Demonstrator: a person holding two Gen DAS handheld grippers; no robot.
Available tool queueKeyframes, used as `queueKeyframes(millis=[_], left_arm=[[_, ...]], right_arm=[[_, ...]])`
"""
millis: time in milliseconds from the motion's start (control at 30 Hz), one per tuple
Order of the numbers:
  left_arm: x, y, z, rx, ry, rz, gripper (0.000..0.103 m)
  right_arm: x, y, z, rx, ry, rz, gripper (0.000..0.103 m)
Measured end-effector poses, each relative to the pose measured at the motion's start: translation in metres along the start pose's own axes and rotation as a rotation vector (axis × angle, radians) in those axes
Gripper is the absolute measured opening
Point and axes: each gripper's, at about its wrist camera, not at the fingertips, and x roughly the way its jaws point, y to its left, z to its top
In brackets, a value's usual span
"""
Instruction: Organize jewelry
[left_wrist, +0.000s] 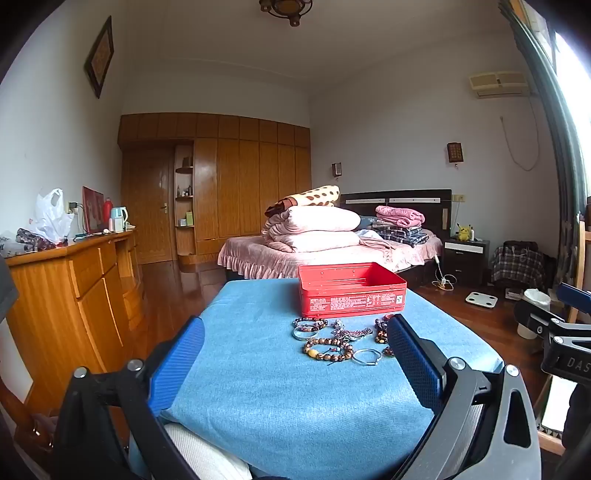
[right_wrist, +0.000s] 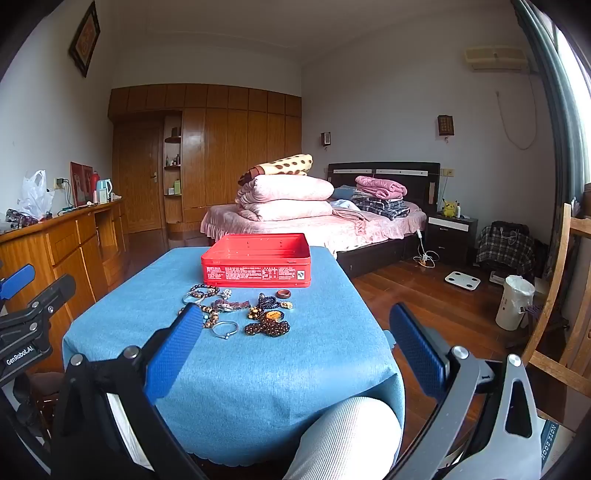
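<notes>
Left wrist view first, nearest things: the left tool (left_wrist: 295, 339) hangs low over the near edge of the blue-clothed surface (left_wrist: 258, 387), its blue pads spread wide with nothing between them. The right wrist view shows the right tool (right_wrist: 295, 325) in the same released state, also level and pointing forward along the surface, with a knee in pale ribbed trousers (right_wrist: 347, 435) just below it. Neither tool touches the jewelry.

Further out, a loose cluster of jewelry lies on the cloth: a thin silver bangle (right_wrist: 224, 329) nearest, a dark beaded bracelet with an orange pendant (right_wrist: 269, 325) beside it, a larger wooden-bead bracelet (left_wrist: 327, 350), a second silver bangle (left_wrist: 305, 333), and a small reddish-brown ring (right_wrist: 283, 294) close to the box. The pieces look light. The bangles are likely stiff and slippery on their thin metal, best pinched across the band. The bead strands should be limp and drape when lifted, so gripping a bunch of beads seems safest; some overlap and may drag neighbours along.

Just beyond stands the open red tin box (right_wrist: 256, 260), lidless and seemingly empty, the probable destination. Behind it is the bed (right_wrist: 314, 225) with folded bedding.
</notes>
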Motion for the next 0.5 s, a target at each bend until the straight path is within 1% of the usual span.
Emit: queueKeyframes(millis=[500], left_arm=[[-0.0003,0.0001,0.0001,-0.001,-0.003,0.001,0.097]], right_arm=[[-0.0003,0.0,0.0001,0.0,-0.003,-0.001,0.098]])
